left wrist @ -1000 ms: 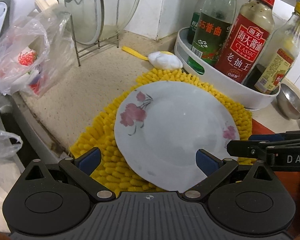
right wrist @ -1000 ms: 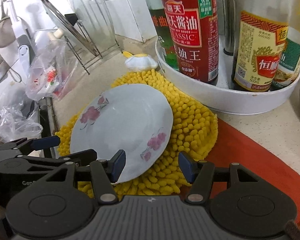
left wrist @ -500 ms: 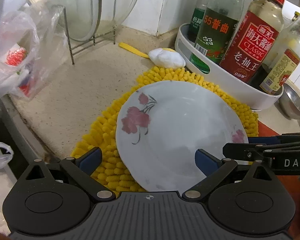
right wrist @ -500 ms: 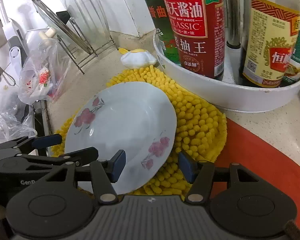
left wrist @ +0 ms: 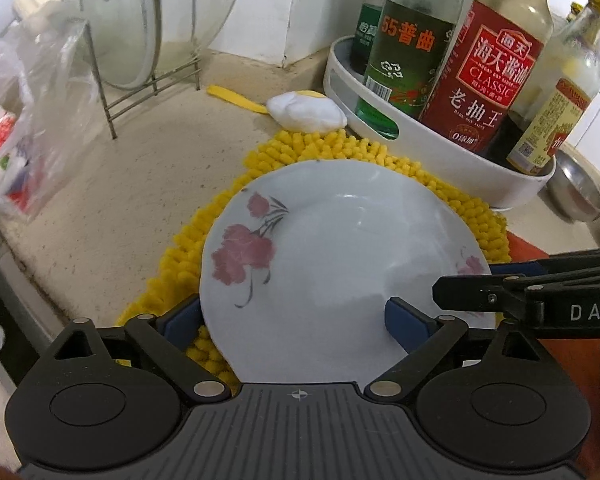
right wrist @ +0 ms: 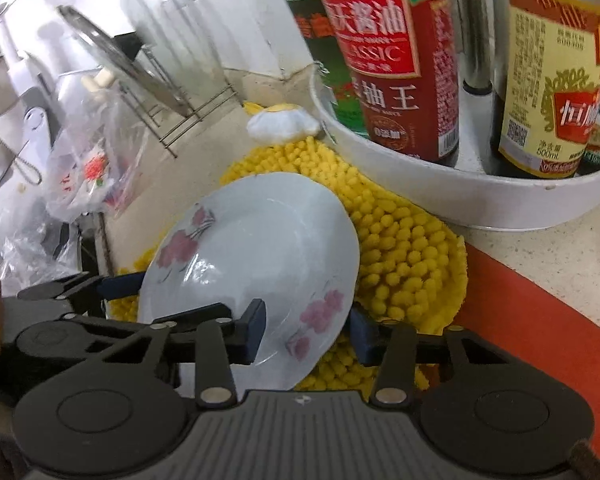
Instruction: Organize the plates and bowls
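Right now your plate, white with pink flowers, lies on the yellow mat on the bench, its near edge tipped up off the mat in the right wrist view.

Your left claw is spread wide across the plate's near rim. Its jaws have just been closing a little, and the plate sits between them. The left pad is at the rim's left side and the right pad lies over the plate's face. You cannot tell from either view whether those pads press on the rim.

Your right claw straddles the plate's right-hand rim, beside the small pink flower. Its jaws have just been closing, 1 pad over the plate's face and the other outside the rim, over the mat. A gap shows at the outer pad, so the grip is not tight yet.

In the left wrist view the right claw reaches in from the right, its tips at the plate's right rim.

Behind the mat stands a white tray with bottles, the red-labelled bottle among them. A white cloth lies just beyond the mat. A lid rack and a plastic bag stand well to the left.
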A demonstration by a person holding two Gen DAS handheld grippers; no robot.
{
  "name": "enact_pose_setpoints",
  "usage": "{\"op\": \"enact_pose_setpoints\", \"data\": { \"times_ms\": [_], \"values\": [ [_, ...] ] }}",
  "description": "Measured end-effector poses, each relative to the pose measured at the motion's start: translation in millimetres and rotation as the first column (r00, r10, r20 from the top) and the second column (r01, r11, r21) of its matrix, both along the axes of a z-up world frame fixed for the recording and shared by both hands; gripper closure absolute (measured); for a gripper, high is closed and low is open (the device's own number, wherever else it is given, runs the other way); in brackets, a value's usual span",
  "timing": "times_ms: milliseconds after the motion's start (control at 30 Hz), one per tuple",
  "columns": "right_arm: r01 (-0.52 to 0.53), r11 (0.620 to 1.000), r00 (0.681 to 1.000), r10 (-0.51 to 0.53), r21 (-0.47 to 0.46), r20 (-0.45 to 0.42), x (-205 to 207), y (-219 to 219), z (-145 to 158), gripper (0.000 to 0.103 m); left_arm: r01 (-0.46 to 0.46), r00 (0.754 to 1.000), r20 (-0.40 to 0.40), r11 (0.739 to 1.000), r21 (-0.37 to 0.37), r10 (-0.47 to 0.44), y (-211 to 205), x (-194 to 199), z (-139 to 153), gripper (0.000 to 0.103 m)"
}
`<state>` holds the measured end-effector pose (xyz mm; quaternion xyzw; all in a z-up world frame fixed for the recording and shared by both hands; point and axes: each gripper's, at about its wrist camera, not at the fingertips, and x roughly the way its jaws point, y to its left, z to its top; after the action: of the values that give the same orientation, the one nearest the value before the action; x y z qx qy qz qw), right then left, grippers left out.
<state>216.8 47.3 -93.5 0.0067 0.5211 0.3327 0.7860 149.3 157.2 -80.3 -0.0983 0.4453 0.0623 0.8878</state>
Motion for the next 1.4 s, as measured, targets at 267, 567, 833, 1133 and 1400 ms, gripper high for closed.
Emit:
{"op": "enact_pose_setpoints", "data": {
  "times_ms": [267, 567, 833, 1133, 1400],
  "values": [
    [-0.030, 0.999, 1.000, 0.030, -0.012, -0.001, -12, -11, 6, 0.061, 0.042, 0.999, -0.012, 0.999, -0.034, -0.043, -8, -14, 0, 0.005],
    [-0.006, 1.000, 1.000, 0.006, 0.026, -0.018, 8, -8, -11, 0.059, 0.001, 1.000, 0.024, 0.999, -0.053, 0.000, 9, 5, -7, 0.000],
    [0.014, 1.000, 1.000, -0.014, 0.018, 0.001, 1, -11, -8, 0.062, 0.038, 0.998, 0.056, 0.999, -0.011, -0.038, 3, 1, -12, 0.000],
    [0.045, 0.999, 0.999, -0.045, 0.012, 0.012, -4, -15, -2, 0.072, 0.037, 0.998, 0.046, 0.999, -0.036, -0.035, -3, -3, -5, 0.001],
    [0.119, 0.993, 0.993, -0.119, 0.019, 0.009, -19, -45, 10, 0.072, 0.108, 0.992, 0.064, 0.993, -0.048, -0.105, -25, -11, 5, 0.001]
  ]
}}
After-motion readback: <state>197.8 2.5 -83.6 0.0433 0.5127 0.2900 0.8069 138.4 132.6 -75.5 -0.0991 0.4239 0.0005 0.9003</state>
